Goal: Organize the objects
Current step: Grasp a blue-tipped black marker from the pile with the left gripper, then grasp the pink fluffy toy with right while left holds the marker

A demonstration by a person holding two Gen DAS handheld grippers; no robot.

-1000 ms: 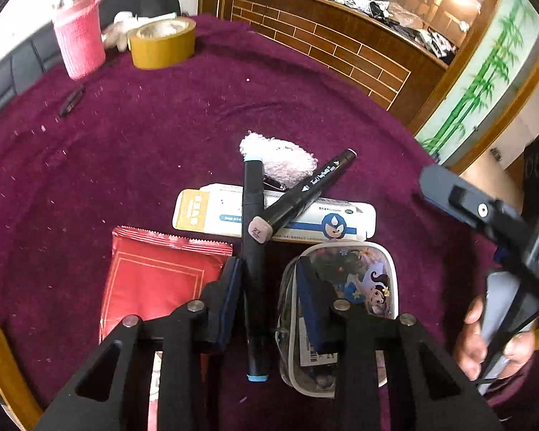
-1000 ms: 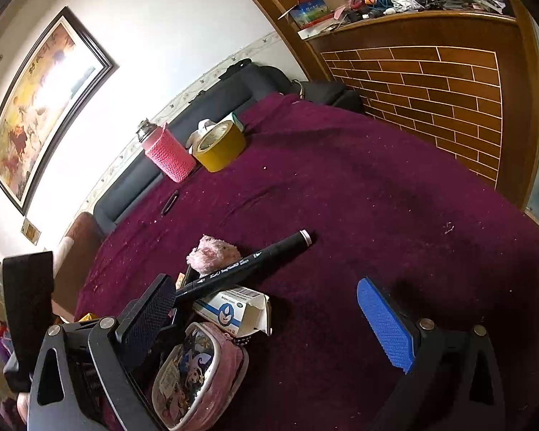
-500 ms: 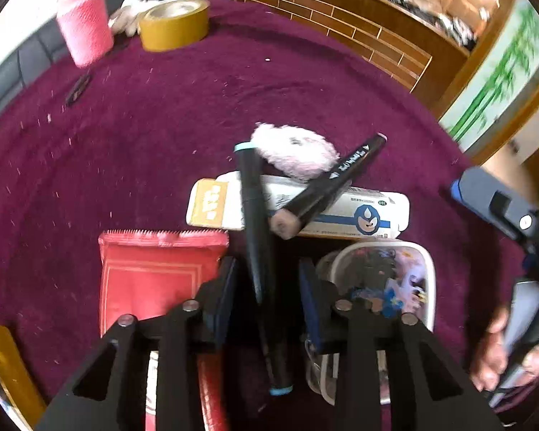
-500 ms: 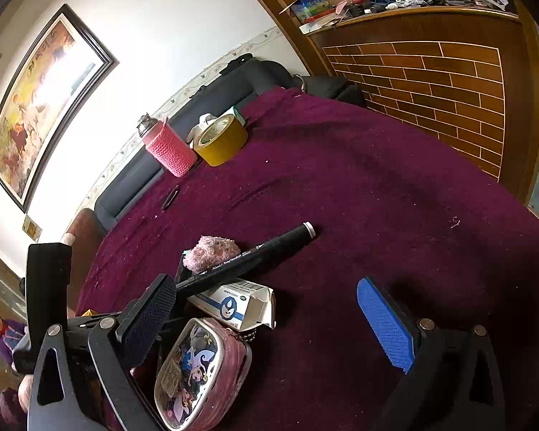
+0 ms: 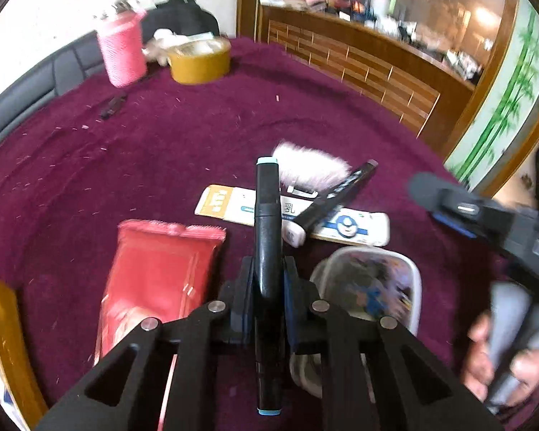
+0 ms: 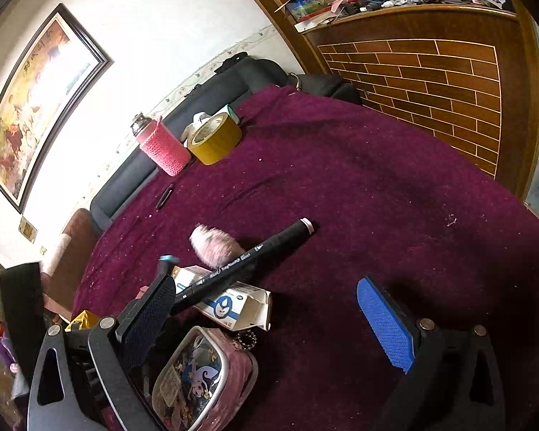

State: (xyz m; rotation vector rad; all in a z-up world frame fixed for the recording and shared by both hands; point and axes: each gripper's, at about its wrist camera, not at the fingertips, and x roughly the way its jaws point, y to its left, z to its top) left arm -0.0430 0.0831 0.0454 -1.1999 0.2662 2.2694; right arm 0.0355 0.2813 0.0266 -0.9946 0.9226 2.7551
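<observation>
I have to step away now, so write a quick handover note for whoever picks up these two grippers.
Left gripper: shut on the blue-capped marker, lifted off the pile.
Right gripper: open, holding nothing, above the pencil case.
On the cloth: second black marker resting across the white box, pink fluffy thing behind it, red packet to the left.
Done: one marker picked up. Left: place it, then sort the rest.

A pink bottle [image 6: 165,147] stands beside a yellow tape roll [image 6: 215,139].
</observation>
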